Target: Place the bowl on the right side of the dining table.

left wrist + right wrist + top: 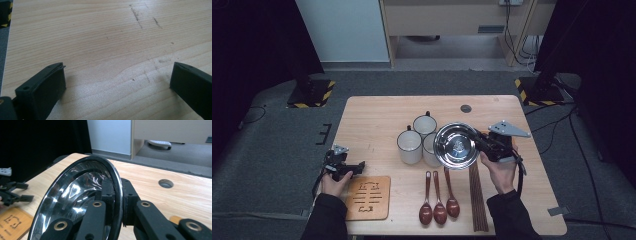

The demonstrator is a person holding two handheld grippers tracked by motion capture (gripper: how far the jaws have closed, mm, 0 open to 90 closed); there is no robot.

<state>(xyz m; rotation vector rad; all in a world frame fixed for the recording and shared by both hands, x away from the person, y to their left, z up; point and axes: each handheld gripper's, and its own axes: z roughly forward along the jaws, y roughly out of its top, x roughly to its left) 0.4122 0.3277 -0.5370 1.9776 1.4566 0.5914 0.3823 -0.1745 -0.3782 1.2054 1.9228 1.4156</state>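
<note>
A shiny steel bowl [456,145] hangs over the right half of the table, tilted, partly covering the mugs. My right gripper [479,142] is shut on its rim; in the right gripper view the jaws pinch the bowl [75,195] edge at my right gripper [117,192], one inside, one outside. My left gripper [357,168] rests at the table's left edge, open, and in the left gripper view my left gripper [117,75] has only bare wood between its widely spread jaws.
Three white mugs [410,144] cluster mid-table. Three brown spoons [439,200] and a bundle of chopsticks [478,200] lie near the front edge. A wooden trivet [368,197] sits front left. A round hole [466,108] marks the table's far side.
</note>
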